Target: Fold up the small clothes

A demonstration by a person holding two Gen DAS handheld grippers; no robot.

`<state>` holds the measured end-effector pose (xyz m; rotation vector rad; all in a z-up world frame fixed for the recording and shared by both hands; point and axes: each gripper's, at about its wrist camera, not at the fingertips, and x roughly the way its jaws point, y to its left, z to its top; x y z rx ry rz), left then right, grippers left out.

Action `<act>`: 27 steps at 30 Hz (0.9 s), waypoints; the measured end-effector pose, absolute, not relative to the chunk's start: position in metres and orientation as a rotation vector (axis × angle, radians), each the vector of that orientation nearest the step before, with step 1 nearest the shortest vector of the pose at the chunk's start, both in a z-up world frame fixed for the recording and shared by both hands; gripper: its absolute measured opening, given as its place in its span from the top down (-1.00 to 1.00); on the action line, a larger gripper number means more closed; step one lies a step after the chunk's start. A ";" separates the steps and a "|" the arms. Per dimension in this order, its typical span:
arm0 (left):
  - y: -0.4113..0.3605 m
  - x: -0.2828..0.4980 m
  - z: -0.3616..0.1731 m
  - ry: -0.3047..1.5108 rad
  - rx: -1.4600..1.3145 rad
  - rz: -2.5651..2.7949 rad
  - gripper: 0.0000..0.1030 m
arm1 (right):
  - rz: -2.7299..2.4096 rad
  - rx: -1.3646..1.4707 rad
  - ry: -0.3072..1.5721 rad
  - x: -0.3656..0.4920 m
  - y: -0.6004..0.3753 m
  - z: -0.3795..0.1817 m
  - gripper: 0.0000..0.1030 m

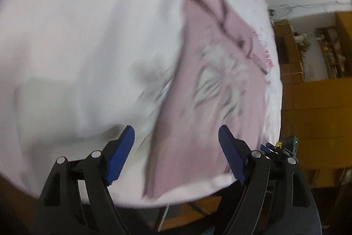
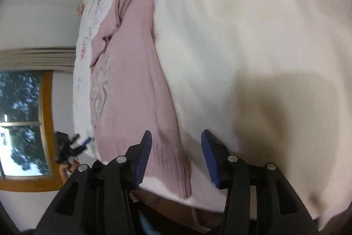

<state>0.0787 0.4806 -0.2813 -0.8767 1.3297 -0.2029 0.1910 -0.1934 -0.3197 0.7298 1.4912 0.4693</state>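
Pink cloth lay spread on the white sheet ahead of both my grippers: a small garment with a pale printed figure on it, flat for most of its length and rumpled into folds at its far end. My left gripper hung over the near edge of the bed with its blue pads wide apart and nothing between them; the garment ran forward from just beyond the gap and leaned toward my right pad, its near hem reaching the edge of the sheet below the fingertips. My right gripper was likewise spread, its pads empty, and from there the garment stretched away ahead and to the left of the gap, its near corner lying just past my left pad. Both views were smeared by motion, so I could not tell whether either pad touched the cloth. Off to the left of my right gripper the other gripper showed small at the bed's edge, with a hand under it. A window in a wooden frame stood beyond that, and wooden shelves lay to the right of my left gripper.
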 end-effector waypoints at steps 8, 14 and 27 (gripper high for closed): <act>0.450 0.057 -0.314 1.421 -0.947 -0.259 -0.51 | 0.450 0.743 1.510 0.156 -0.170 -0.328 0.04; 0.422 0.064 -0.327 1.456 -0.935 -0.276 -0.49 | 0.442 0.716 1.531 0.145 -0.154 -0.329 0.03; 0.413 0.052 -0.338 1.437 -0.977 -0.264 0.71 | 0.447 0.707 1.528 0.133 -0.141 -0.328 0.33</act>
